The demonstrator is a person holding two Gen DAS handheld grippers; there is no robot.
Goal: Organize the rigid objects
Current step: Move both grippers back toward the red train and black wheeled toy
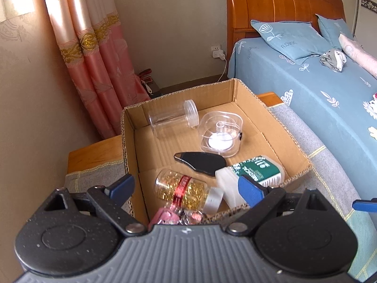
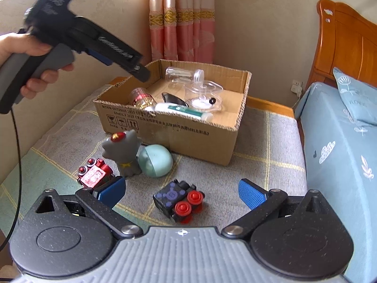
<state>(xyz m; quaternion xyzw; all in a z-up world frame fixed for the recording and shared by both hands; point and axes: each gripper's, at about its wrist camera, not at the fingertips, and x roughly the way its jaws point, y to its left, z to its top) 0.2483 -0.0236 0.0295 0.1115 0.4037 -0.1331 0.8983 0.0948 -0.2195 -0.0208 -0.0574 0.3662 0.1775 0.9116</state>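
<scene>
A cardboard box (image 1: 132, 141) (image 2: 193, 139) stands on a grey checked mat. It holds a clear jar (image 1: 173, 119), a clear square container (image 1: 221, 134), a black flat piece (image 1: 200, 162), a green-labelled white bottle (image 1: 249, 176) and a jar of gold bits (image 1: 181, 187). My left gripper (image 1: 186, 186) hovers open and empty over the box's near end; its body shows in the right wrist view (image 2: 94, 44). My right gripper (image 2: 181, 189) is open and empty above a black toy with red wheels (image 2: 180, 201). A red robot toy (image 2: 94, 173), a grey figurine (image 2: 124, 153) and a teal egg shape (image 2: 155, 160) lie in front of the box.
A bed with blue bedding (image 1: 318, 89) (image 2: 341, 153) borders the mat on the right, with a wooden headboard (image 1: 282, 4). Pink curtains (image 1: 94, 54) hang at the wall behind. A pink item (image 1: 165, 217) lies at the box's near corner.
</scene>
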